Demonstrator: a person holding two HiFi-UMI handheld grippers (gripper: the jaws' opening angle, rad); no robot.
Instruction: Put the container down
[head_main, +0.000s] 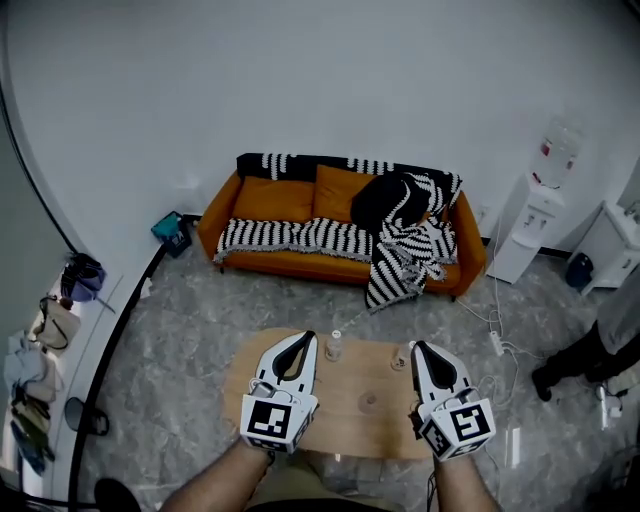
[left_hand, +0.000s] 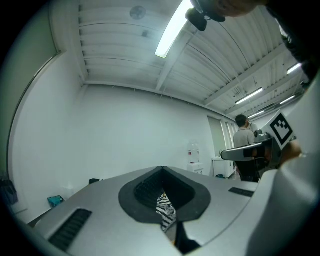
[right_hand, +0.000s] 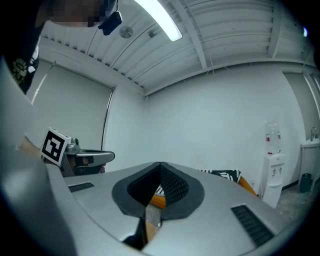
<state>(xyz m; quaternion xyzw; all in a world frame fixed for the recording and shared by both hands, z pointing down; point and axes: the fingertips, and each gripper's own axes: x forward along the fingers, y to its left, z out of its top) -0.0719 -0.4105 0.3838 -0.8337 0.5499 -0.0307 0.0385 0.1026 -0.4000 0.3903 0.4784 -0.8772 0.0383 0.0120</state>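
A small oval wooden table (head_main: 350, 420) stands just in front of me. On its far edge a small clear container (head_main: 334, 346) stands upright, and a small brownish cup-like object (head_main: 398, 358) sits to its right. My left gripper (head_main: 305, 337) hovers over the table's left part, shut with nothing in it, its tips just left of the clear container. My right gripper (head_main: 413, 346) is over the right part, also shut and empty, its tips beside the brownish object. In both gripper views the jaws (left_hand: 161, 168) (right_hand: 160, 163) meet, pointing across the room.
An orange sofa (head_main: 300, 205) with striped blankets (head_main: 405, 250) stands against the far wall. A water dispenser (head_main: 530, 225) is at the right, with a person's leg (head_main: 575, 360) nearby. A cable and power strip (head_main: 495, 342) lie on the floor, and a teal box (head_main: 172, 230) sits left of the sofa.
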